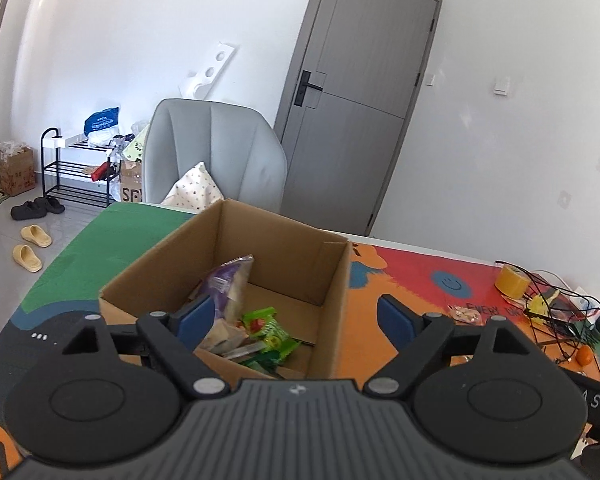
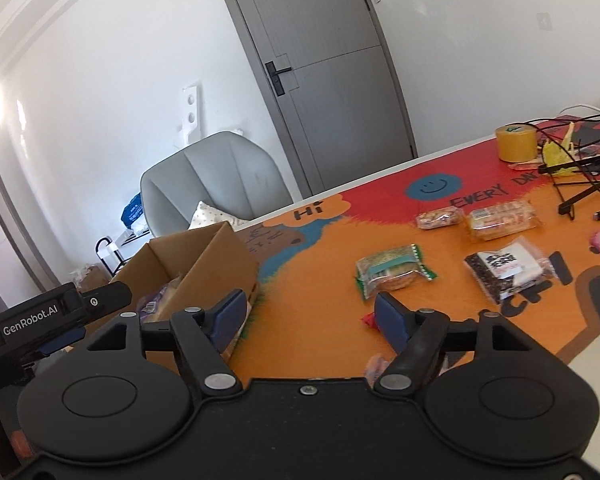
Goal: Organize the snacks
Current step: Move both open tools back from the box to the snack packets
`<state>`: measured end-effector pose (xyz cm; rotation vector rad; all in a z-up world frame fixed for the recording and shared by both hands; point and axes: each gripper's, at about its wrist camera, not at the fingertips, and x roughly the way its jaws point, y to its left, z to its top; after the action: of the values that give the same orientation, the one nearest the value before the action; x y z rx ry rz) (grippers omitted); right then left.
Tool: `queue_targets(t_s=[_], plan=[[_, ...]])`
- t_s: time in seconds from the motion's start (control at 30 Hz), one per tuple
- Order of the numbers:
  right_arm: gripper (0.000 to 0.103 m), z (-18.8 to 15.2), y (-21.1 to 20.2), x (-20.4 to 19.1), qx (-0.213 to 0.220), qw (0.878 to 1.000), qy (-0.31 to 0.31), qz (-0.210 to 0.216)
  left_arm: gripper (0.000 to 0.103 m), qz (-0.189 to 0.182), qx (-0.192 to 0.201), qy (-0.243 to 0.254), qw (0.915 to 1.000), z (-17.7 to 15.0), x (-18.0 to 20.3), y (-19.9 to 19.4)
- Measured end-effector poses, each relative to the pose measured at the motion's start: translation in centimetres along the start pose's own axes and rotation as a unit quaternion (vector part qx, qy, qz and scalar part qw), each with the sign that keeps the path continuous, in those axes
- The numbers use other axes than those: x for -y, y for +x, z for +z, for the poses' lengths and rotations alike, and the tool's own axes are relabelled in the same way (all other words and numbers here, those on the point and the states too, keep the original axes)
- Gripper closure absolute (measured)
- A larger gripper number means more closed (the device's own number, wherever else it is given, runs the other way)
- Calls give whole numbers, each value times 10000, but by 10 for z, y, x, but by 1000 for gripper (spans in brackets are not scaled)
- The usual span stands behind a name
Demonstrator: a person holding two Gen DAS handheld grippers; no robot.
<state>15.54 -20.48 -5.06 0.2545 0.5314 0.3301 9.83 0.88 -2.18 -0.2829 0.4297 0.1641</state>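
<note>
An open cardboard box stands on the colourful table mat. Inside lie a purple snack packet and green snack packets. My left gripper is open and empty, hovering over the box's near edge. In the right wrist view the box is at the left. My right gripper is open and empty above the mat. Loose snacks lie ahead of it: a green-edged cracker pack, a dark packet, two orange-wrapped packs, and a small red one.
A yellow tape roll and tangled black cables sit at the table's far right. A grey chair with a cushion stands behind the table, before a grey door. A shoe rack and slippers are on the floor left.
</note>
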Motion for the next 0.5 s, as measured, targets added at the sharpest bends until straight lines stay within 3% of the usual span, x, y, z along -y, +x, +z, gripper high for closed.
queue_targets(t_s=[0.2,0.5], plan=[[15,-1,-18,30,145,9996,9,-226,16,-226,-118,187,9995,-10,29,1],[13,-7,-31,70,212,9981,224,-542,16,-440,-319,432,9976,-27,63,7]])
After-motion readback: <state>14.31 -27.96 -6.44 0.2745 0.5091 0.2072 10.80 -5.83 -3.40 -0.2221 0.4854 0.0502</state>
